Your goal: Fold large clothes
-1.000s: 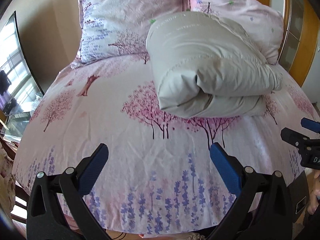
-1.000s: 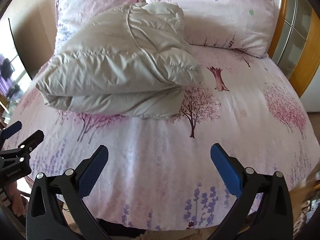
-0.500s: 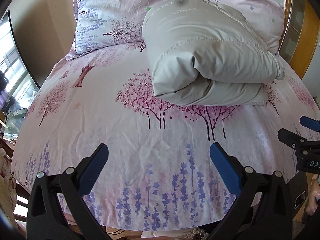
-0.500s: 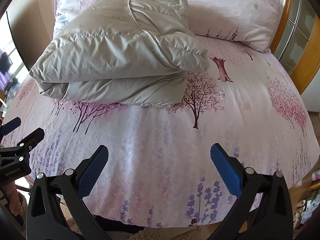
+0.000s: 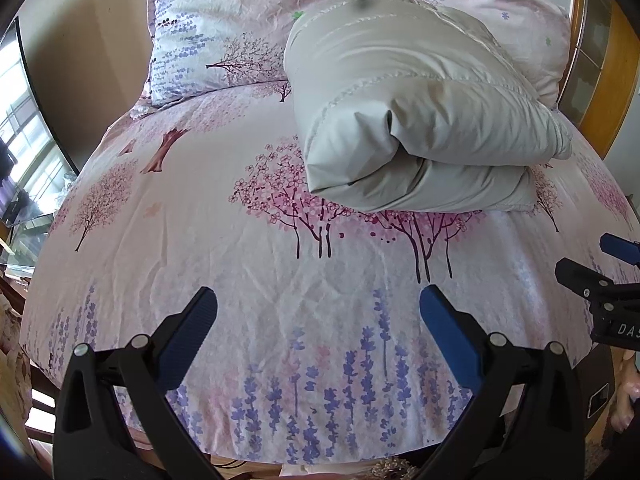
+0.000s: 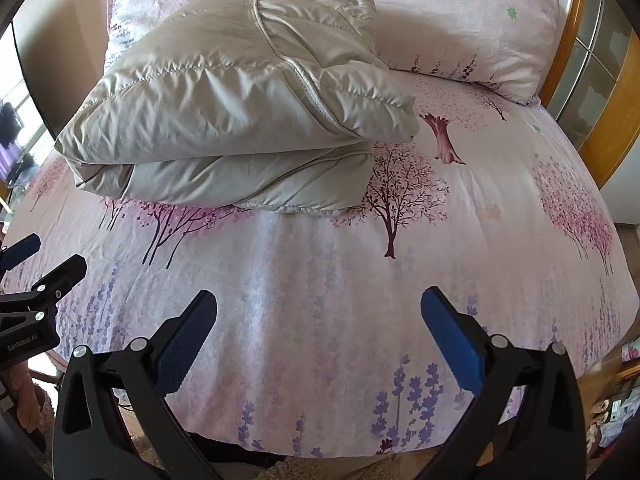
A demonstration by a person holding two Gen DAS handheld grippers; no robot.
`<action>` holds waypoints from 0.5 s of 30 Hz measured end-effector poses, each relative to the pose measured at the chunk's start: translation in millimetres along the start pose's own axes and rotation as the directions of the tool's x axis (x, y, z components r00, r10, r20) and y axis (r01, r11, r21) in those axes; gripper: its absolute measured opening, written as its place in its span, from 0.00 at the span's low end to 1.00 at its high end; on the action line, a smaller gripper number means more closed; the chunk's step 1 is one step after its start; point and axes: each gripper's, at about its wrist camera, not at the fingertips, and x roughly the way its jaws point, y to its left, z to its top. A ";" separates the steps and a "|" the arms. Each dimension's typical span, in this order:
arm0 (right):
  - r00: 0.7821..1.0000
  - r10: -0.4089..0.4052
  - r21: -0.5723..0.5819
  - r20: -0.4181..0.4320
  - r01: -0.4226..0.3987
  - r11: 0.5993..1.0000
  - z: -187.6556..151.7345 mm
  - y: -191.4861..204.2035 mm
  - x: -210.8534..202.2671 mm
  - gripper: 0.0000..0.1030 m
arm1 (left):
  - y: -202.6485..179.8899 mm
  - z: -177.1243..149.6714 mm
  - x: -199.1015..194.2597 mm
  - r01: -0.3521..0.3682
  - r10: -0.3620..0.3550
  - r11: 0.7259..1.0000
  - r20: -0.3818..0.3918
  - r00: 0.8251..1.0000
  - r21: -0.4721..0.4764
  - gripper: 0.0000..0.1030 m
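your left gripper (image 5: 316, 312) and right gripper (image 6: 318, 312) both hang spread wide, holding nothing, above the bedsheet (image 5: 280, 280). the puffy jacket (image 5: 412, 120) sits folded up by the pillows (image 6: 460, 28). it's slippery and springy, so a shallow pinch could let the fold pop open.

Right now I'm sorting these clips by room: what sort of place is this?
Most likely a bedroom: a bed under a floral sheet, two matching pillows at its head, and a folded grey jacket lying on it.
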 end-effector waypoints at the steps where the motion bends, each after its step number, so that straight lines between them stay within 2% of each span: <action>1: 1.000 0.000 0.000 -0.001 0.000 1.000 0.0 -0.2 0.5 0.99 | 0.1 -0.3 0.2 -0.001 0.001 1.000 -0.001 1.000 0.000 0.98; 15: 1.000 -0.001 0.002 -0.002 0.001 1.000 0.7 -2.6 2.2 0.99 | -1.3 1.7 0.9 0.003 -0.003 1.000 -0.003 1.000 0.008 0.98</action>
